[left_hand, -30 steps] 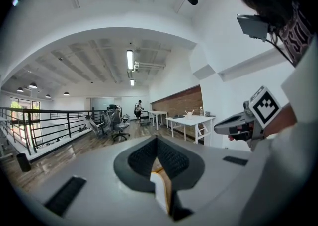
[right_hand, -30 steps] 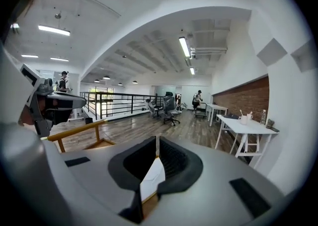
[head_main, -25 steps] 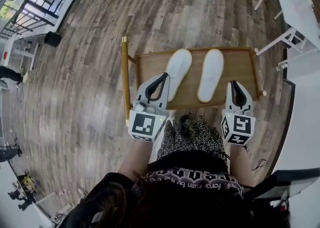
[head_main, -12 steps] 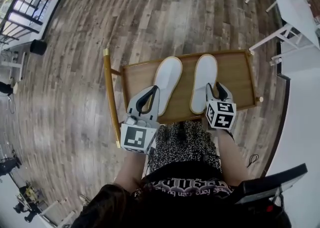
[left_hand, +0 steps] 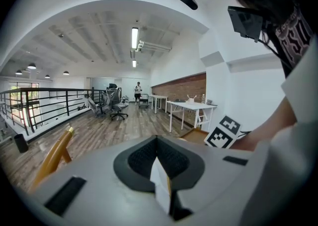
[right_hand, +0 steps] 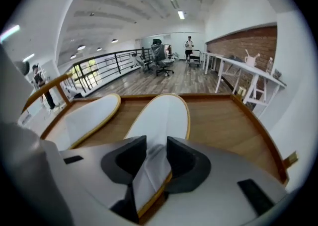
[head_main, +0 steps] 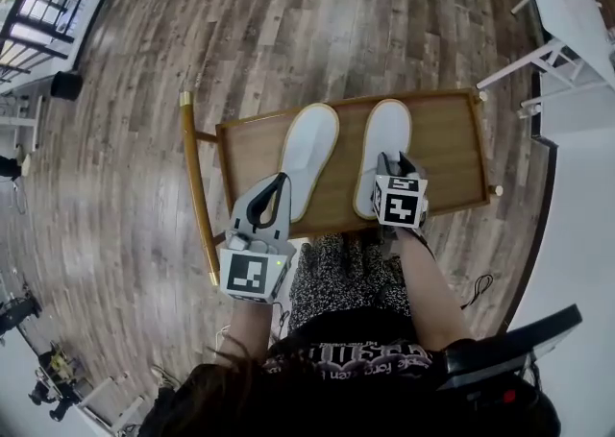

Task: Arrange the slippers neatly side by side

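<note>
Two slippers are lying nearly side by side on the wooden tray (head_main: 447, 152) at mid-frame, the left slipper (head_main: 309, 149) slanting toward the right slipper (head_main: 386, 133). My right gripper (right_hand: 156, 143) is straddling the right slipper's heel, jaws apart and not pinching. My left gripper (head_main: 277, 185) is hovering at lower left, jaws together and empty. Squaring the pair is, I am judging, what remains.

My left gripper (head_main: 274, 193): grey shell, black pads, black-and-white marker cube.
My right gripper (head_main: 391, 164): matching grey, marker cube.
My clothing: dark printed top, speckled black-and-white fabric below.
</note>
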